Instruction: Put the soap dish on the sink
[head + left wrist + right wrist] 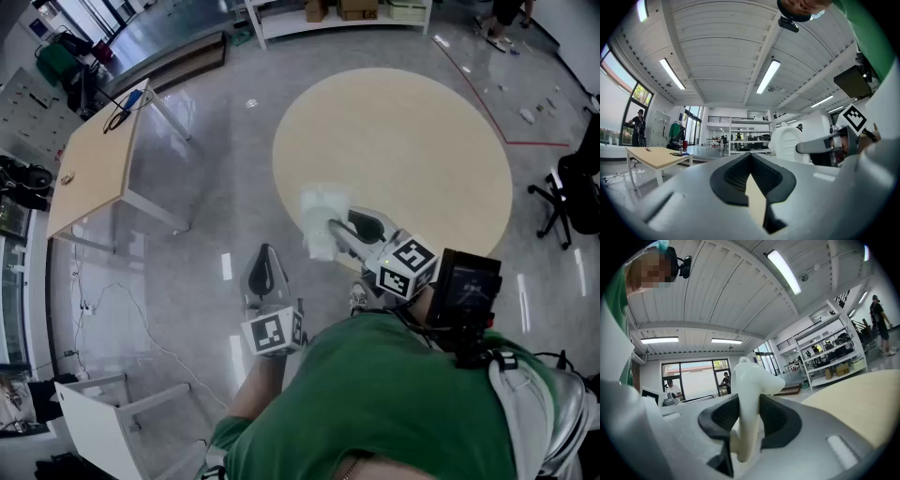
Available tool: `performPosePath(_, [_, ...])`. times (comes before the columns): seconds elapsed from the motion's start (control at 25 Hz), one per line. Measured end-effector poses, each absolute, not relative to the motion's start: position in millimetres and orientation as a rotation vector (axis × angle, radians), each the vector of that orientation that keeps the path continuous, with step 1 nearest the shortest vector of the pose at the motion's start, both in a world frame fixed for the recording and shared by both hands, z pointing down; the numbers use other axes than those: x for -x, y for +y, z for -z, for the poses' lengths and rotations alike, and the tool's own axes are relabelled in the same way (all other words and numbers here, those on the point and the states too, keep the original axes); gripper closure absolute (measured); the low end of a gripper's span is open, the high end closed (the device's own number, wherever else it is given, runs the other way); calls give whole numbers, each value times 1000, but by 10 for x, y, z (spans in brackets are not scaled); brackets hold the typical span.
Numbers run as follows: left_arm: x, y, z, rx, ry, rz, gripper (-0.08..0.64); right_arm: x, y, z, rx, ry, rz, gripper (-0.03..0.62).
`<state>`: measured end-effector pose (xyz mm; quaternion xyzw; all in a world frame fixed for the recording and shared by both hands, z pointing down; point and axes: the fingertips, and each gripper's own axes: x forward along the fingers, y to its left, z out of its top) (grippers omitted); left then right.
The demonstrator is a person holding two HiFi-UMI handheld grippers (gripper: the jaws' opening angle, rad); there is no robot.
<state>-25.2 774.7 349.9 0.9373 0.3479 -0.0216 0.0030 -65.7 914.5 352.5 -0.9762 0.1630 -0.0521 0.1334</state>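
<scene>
The white soap dish hangs in the air over the near left edge of the round beige table. My right gripper is shut on it. In the right gripper view the dish stands upright between the dark pads of that gripper. My left gripper is lower left over the floor, shut with nothing in it. The left gripper view also shows the dish at its right. No sink is in view.
A rectangular wooden table stands at the left. White shelving runs along the far wall. A black office chair is at the right edge. A white stand sits at the bottom left. Polished grey floor surrounds the round table.
</scene>
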Motion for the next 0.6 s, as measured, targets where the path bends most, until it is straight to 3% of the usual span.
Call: performPosePath(0.6, [306,7659,-3471,-2960,1026,77,557,657,9093,-3457,2788,525,77,463])
